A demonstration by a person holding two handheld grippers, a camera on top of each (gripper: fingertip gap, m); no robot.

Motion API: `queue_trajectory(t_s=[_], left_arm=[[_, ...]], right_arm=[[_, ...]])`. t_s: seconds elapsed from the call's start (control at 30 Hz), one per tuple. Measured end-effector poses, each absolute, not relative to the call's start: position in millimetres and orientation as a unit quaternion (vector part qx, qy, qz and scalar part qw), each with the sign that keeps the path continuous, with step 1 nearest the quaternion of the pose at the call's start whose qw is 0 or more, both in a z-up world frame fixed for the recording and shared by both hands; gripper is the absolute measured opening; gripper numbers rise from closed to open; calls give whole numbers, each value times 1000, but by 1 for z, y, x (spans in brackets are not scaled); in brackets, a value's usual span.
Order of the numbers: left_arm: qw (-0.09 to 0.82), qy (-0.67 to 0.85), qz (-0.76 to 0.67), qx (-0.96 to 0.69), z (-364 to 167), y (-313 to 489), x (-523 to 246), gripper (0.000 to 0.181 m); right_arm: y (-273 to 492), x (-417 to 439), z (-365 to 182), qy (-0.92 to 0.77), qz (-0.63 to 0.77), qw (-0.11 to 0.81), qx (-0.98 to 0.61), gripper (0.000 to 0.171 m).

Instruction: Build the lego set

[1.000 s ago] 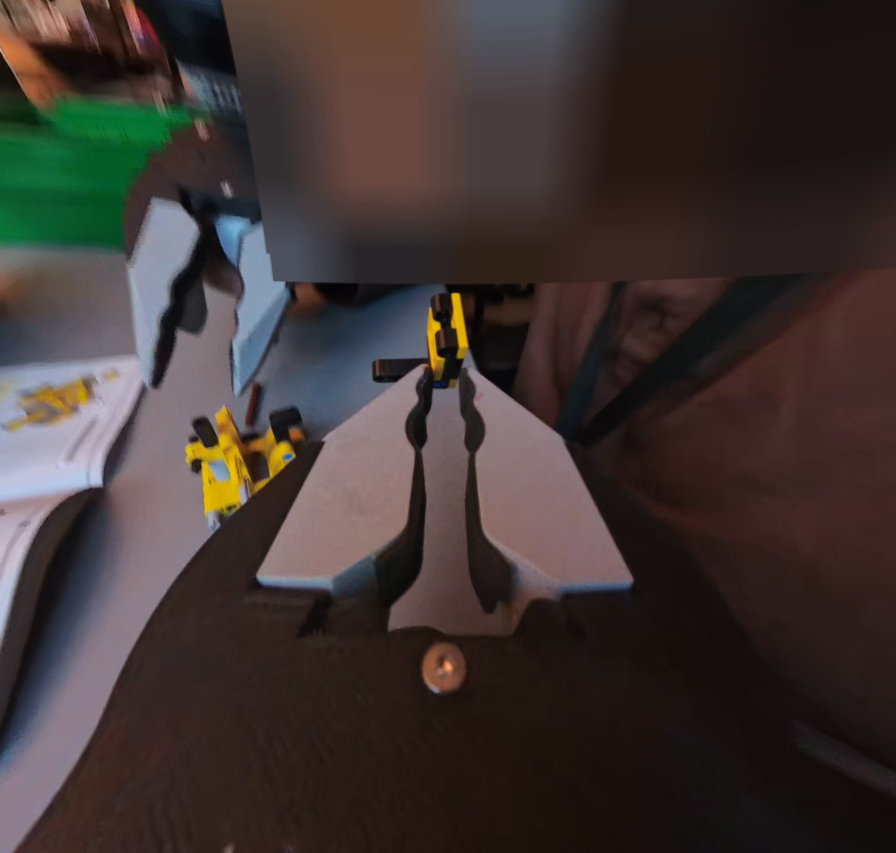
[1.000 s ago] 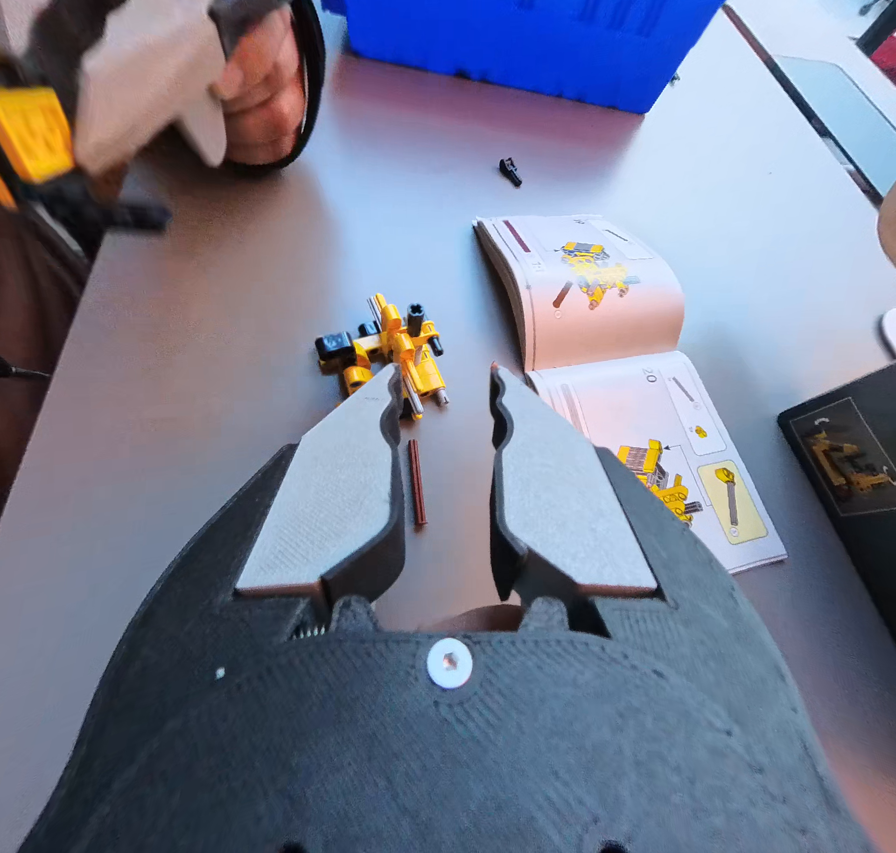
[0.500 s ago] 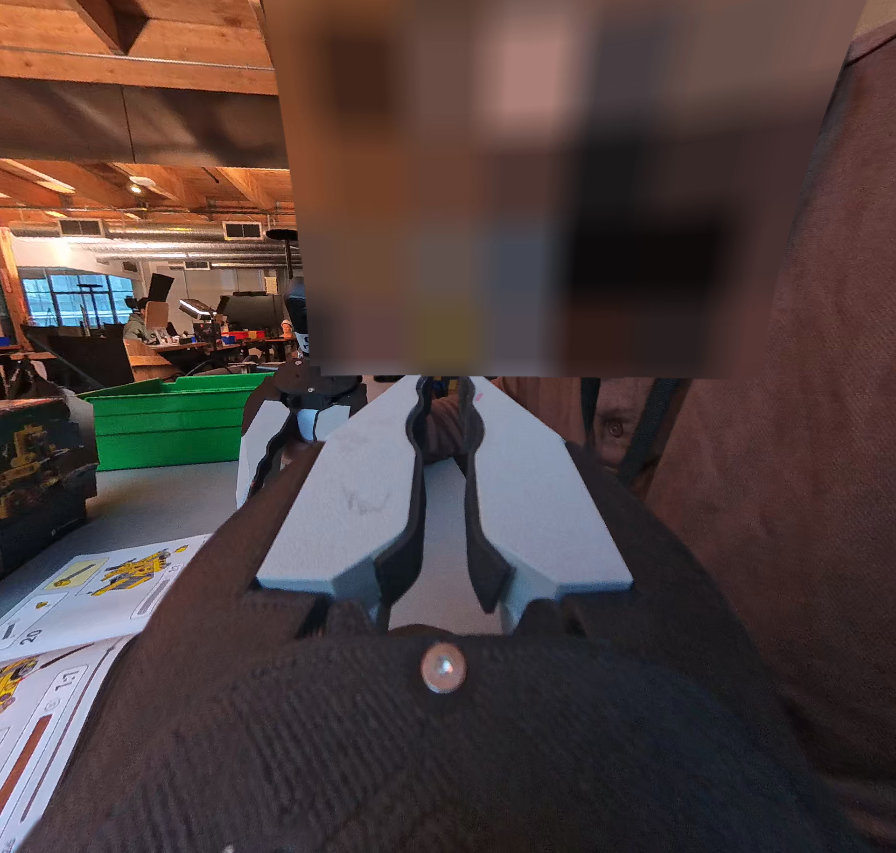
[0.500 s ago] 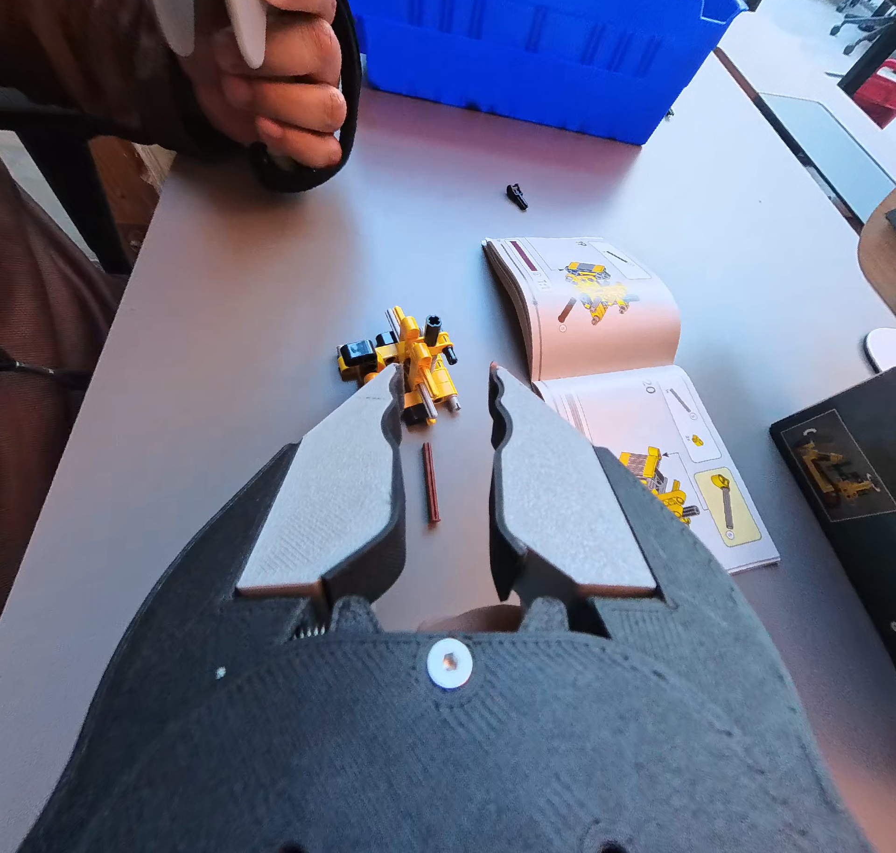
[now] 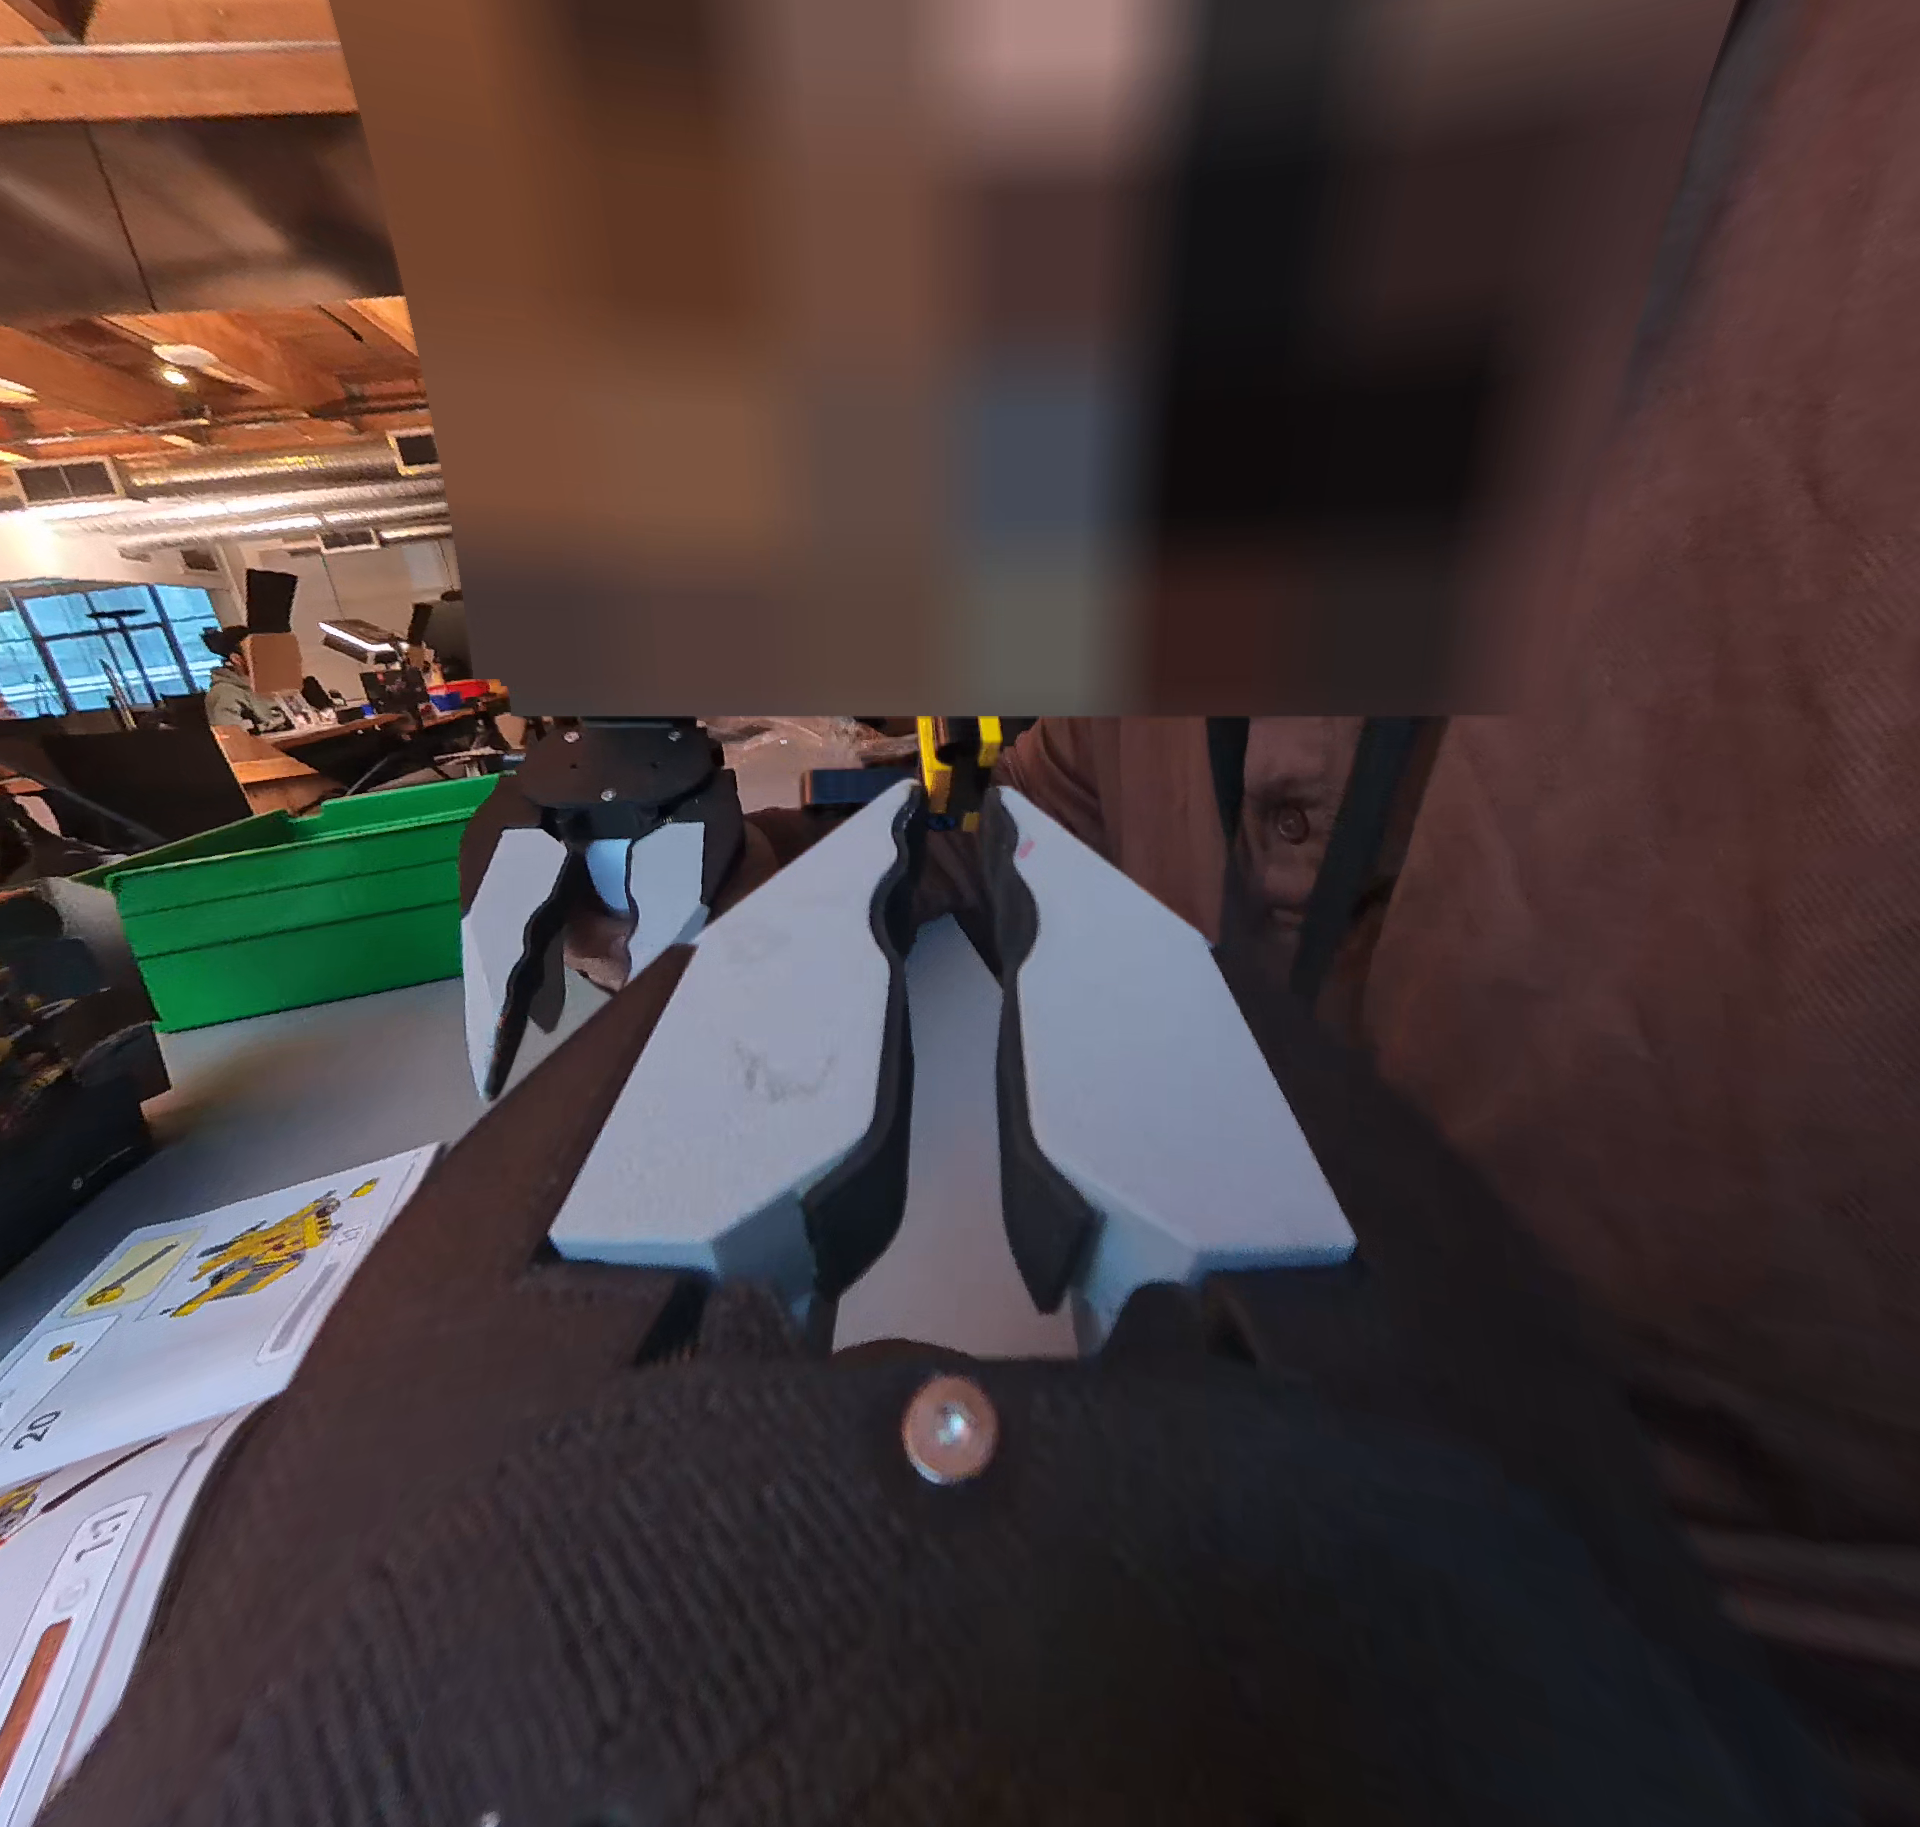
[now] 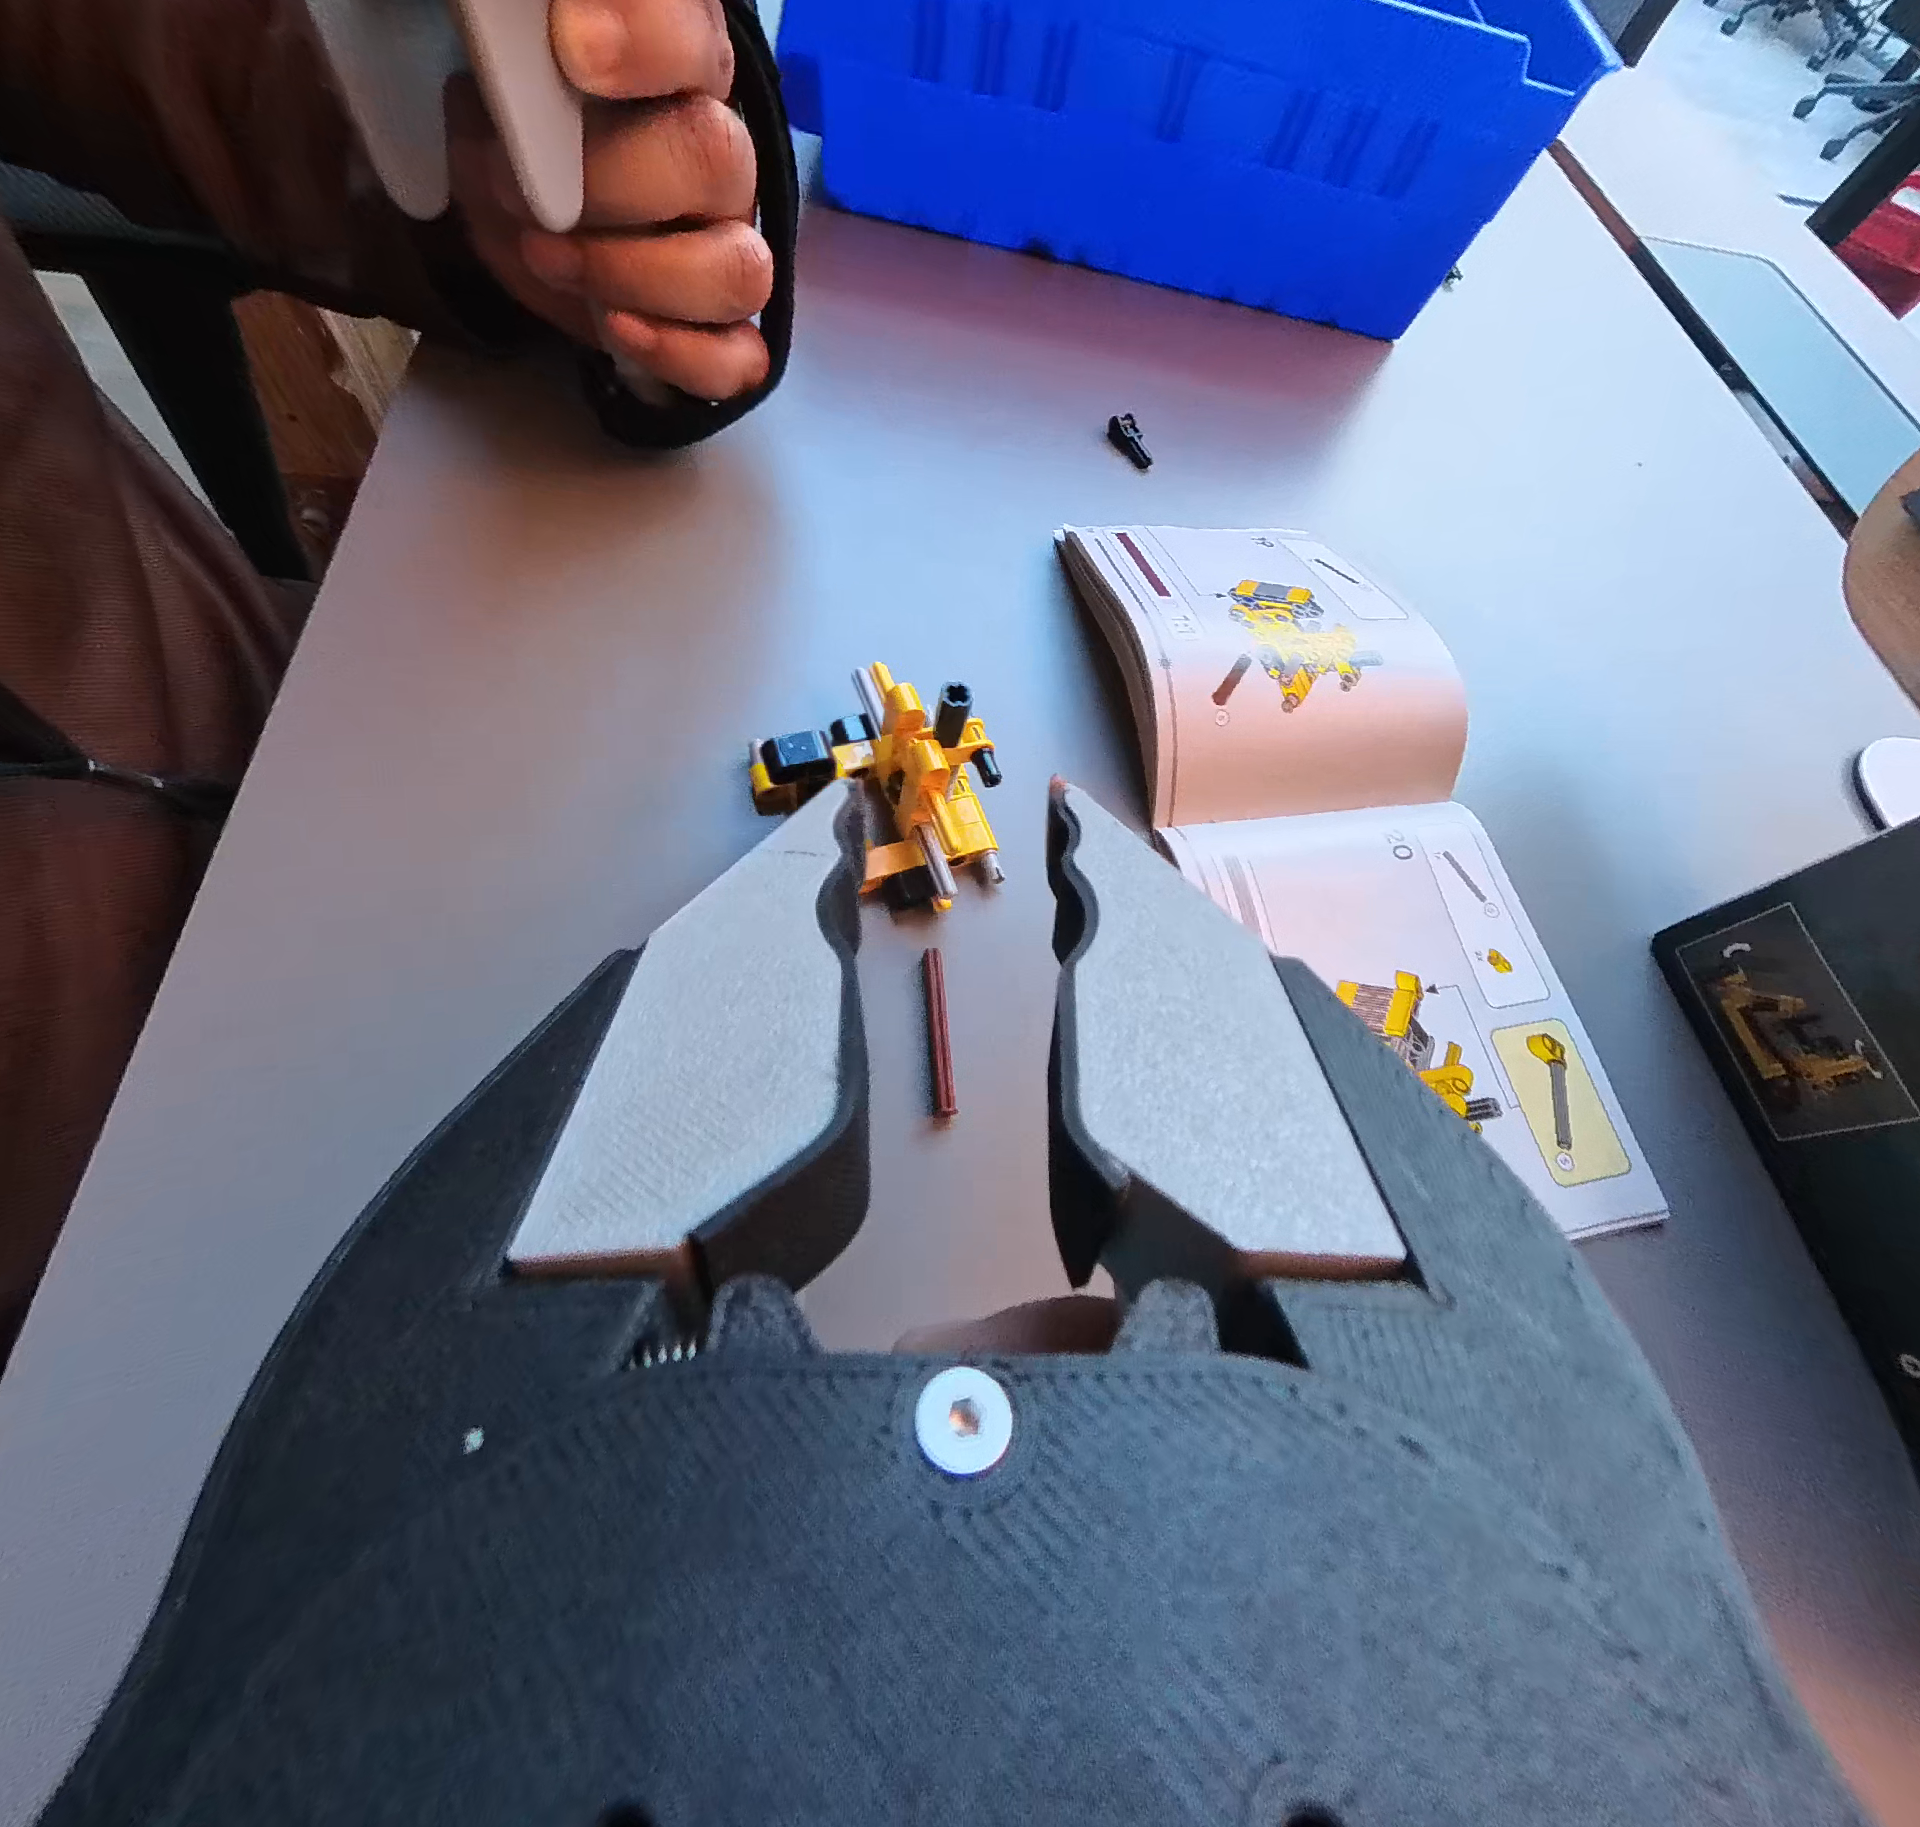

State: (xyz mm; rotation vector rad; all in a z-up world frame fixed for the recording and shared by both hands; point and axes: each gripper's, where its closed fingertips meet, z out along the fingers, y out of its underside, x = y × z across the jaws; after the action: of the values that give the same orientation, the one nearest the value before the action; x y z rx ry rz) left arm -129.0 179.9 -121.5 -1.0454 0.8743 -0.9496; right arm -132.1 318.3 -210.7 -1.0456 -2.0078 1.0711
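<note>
the grey tabletop (image 6: 540, 634) stood in an open workshop with timber beams overhead and a green bin (image 5: 291, 904) at its far side. on the left, a person's hand (image 6: 644, 198) held the left hand-held gripper (image 5: 948, 801) raised off the surface and tipped toward their own chest; its fingers were clenched on a small yellow and black lego piece (image 5: 956, 764), only the lower part of which showed. further along lay the partly built yellow model (image 6: 894, 790), on its side near the middle of the surface. just this side of it was a loose dark red axle (image 6: 938, 1034), apart from the model. the right hand-held gripper (image 6: 951, 821) hovered above both, released, jaws spread wide with nothing between them. beyond sat a stray black pin (image 6: 1130, 439) and a blue bin (image 6: 1195, 115). to the right lay the open instruction booklet (image 6: 1351, 842) and a black box (image 6: 1818, 1050).

the thin axle looked liable to roll or skid if pinched off-centre, and the small piece held by a narrow edge could twist or pop out under pressing force.
</note>
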Motion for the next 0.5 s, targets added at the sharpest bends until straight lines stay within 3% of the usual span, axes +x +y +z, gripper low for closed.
queue_trajectory(t_s=[0.3, 0.5], left_arm=[[627, 387, -390, -552, -145, 201, -112, 7], [485, 361, -281, -745, -207, 236, -95, 8]], right_arm=[[329, -124, -216, -771, 385, 314, -399, 32], [344, -115, -223, -772, 385, 296, -411, 30]])
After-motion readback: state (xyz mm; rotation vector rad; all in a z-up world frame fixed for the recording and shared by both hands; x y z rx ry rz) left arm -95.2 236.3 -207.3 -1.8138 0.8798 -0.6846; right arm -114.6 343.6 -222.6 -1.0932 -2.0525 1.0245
